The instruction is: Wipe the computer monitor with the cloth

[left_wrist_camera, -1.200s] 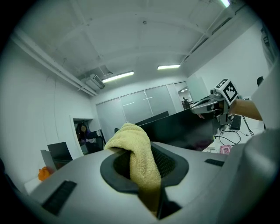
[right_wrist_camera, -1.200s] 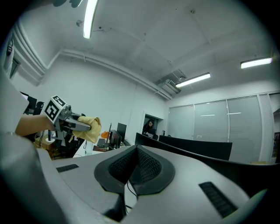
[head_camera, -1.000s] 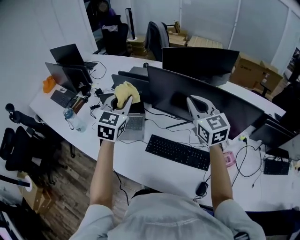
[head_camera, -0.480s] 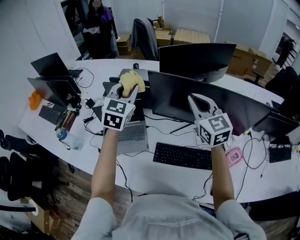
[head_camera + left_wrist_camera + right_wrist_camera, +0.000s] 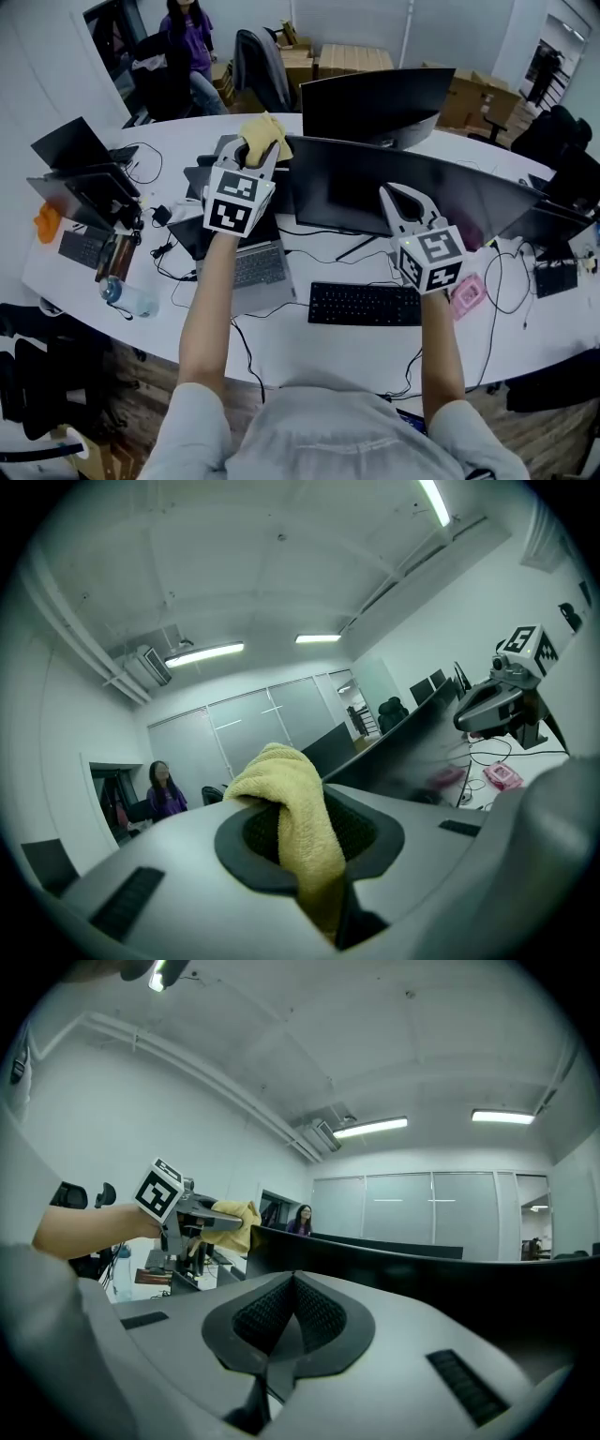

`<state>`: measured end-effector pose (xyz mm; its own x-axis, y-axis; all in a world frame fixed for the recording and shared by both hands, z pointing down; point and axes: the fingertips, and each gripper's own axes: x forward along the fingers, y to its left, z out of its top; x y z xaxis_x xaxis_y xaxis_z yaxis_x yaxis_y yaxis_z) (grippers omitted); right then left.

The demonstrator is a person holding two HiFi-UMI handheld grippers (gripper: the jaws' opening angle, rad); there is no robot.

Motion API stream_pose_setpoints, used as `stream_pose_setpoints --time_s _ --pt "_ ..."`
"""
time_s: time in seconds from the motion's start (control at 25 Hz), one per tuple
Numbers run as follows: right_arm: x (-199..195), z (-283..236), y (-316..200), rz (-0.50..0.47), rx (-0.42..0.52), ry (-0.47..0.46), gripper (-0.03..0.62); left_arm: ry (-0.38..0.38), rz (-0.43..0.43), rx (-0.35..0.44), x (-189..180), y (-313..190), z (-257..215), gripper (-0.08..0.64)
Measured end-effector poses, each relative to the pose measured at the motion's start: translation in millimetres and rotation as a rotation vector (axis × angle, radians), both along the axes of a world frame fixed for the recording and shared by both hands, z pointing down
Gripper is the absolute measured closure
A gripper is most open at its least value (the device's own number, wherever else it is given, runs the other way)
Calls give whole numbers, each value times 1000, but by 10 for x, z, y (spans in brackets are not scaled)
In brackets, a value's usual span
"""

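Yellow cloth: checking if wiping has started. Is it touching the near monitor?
Cannot tell. In the head view the yellow cloth overlaps the near monitor at its corner; no view shows contact or gap plainly.

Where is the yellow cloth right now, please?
In the head view, the yellow cloth is held in the left gripper, left of centre, by the top-left corner of the nearer curved monitor, above the laptop.

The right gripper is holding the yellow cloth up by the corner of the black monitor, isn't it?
Not quite. It is the left gripper that holds the yellow cloth up by the corner of the black monitor. The left gripper view shows the cloth pinched between its fingers. The right gripper has its fingers closed on nothing.
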<state>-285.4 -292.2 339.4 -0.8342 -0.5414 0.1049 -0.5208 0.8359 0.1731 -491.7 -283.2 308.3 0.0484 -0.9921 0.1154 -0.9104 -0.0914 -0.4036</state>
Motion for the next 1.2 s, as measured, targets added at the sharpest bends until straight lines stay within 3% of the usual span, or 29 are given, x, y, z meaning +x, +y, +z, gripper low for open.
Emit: stream_pose_setpoints --time_s 0.2,0.52,0.8,1.2 --pt "38 62 21 17 -17 -12 566 17 44 10 53 -66 87 481" --pt "68 123 24 56 -16 -4 566 3 86 -54 115 -74 334 482" --pt "110 259 -21 83 -33 28 566 45 91 -64 62 -142 606 481" --pt "136 459 -121 104 -63 60 566 103 104 -142 93 -168 1161 482"
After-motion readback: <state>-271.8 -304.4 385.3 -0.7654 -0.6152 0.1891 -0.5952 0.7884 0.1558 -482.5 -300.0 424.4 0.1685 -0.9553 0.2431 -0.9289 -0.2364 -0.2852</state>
